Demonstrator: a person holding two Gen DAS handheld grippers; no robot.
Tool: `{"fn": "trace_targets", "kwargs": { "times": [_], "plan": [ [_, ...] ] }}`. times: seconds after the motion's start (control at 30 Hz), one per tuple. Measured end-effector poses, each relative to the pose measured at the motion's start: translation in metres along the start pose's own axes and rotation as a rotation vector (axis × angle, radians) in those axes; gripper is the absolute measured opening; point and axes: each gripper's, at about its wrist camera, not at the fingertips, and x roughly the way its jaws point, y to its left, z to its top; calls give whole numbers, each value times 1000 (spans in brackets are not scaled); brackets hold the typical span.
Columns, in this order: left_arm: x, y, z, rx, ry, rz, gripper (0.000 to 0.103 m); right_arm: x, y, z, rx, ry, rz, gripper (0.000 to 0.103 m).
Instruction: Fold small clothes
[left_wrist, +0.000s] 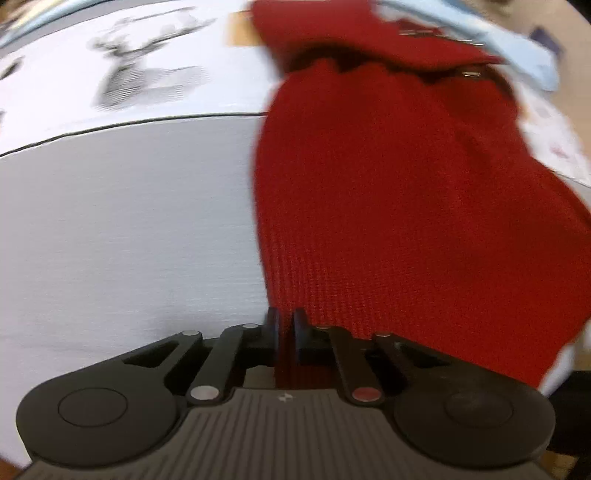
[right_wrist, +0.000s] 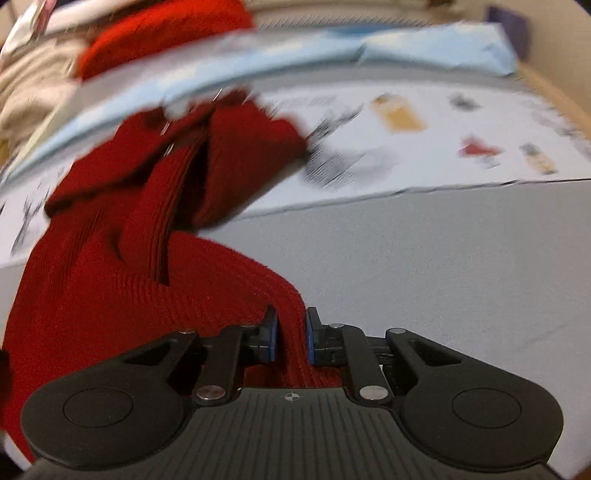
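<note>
A red knitted garment hangs stretched above a grey-white surface, its far end with small metal clasps folded over. My left gripper is shut on the garment's near left edge. In the right wrist view the same red garment runs left and away, bunched into ridges. My right gripper is shut on a pinched fold of it between blue pads. Both views are motion-blurred.
A white sheet printed with a deer and small pictures lies beyond the grey surface. Light blue fabric lies behind it. Beige cloth is piled at far left.
</note>
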Motion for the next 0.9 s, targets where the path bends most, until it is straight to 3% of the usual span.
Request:
{"fn": "trace_targets", "kwargs": {
  "times": [0.07,0.17,0.23,0.3,0.4,0.47,0.53,0.6,0.67,0.77,0.9],
  "plan": [
    [-2,-26,-4,98,-9,-32,6,-17,-17,-6,-3,-20,-67,13],
    [9,-53,-15,216,55,27,6,-30,-46,-22,13,33,-144,13],
    [12,-62,-24,323,76,122,6,-25,-59,-36,24,143,-100,14],
    [8,-56,-26,338,86,181,6,-23,-59,-46,-11,206,-65,17],
    [4,-43,-29,334,93,258,6,-23,-44,-48,-94,199,-32,29],
    [3,-45,-32,370,95,288,6,-23,-39,-44,-118,169,-18,49],
    [0,-50,-34,406,94,280,6,-18,-33,-41,-121,158,-13,50],
    [-6,-54,-28,393,61,262,11,-11,-31,-36,-107,155,-22,50],
    [-20,-53,-17,332,-23,250,13,-11,-33,-30,-77,120,-41,50],
    [-38,-47,1,220,-115,213,15,-14,-31,-14,-25,-4,-70,49],
    [-50,-46,15,116,-170,206,15,-10,-28,16,9,-171,-74,48]
  ]
}}
